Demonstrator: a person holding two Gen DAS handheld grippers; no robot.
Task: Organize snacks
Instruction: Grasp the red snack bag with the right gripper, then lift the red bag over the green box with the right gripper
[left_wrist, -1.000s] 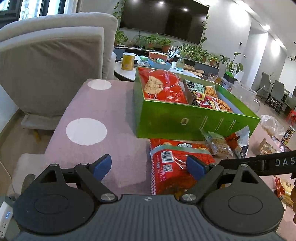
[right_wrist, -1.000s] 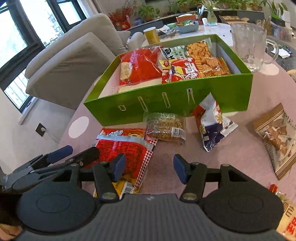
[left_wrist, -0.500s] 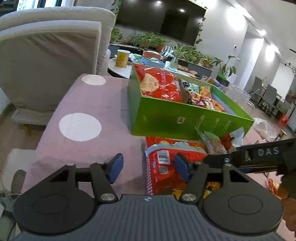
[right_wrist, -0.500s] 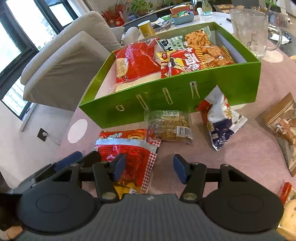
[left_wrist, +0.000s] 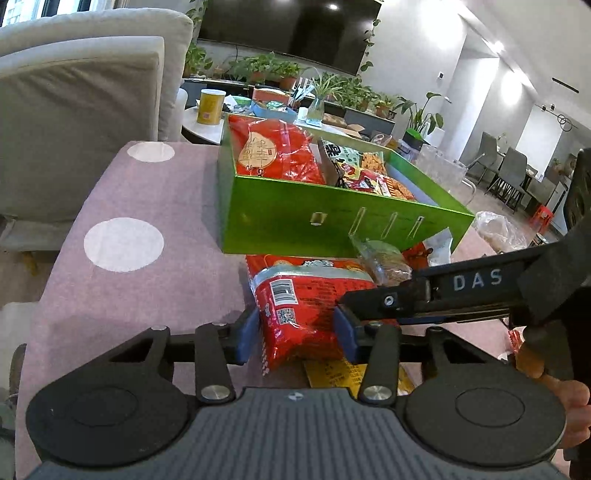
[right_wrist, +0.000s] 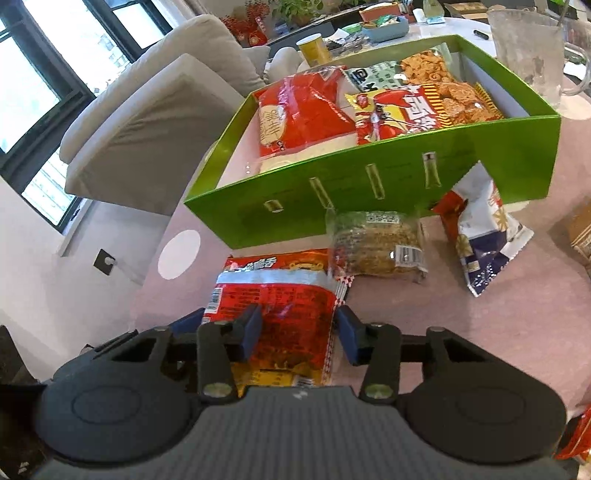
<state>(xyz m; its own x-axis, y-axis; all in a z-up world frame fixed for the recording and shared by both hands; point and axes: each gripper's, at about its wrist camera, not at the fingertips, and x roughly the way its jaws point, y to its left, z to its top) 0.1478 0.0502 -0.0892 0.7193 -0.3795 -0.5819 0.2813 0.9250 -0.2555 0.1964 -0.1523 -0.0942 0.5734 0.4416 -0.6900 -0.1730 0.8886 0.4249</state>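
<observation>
Left wrist view, red snack bag (left_wrist: 306, 314) being straddled by half-open left gripper (left_wrist: 297, 332), right gripper (right_wrist: 301, 332) likewise half-open astride it, green box (left_wrist: 332, 225) lying ahead.

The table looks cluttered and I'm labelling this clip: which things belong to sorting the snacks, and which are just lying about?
Part of the job:
- green box
- red snack bag, between both grippers' fingers
- clear cracker pack
- blue and white bag
- left gripper
- right gripper

Just lying about:
- glass mug
- yellow cup
- potted plants
- armchair
</observation>
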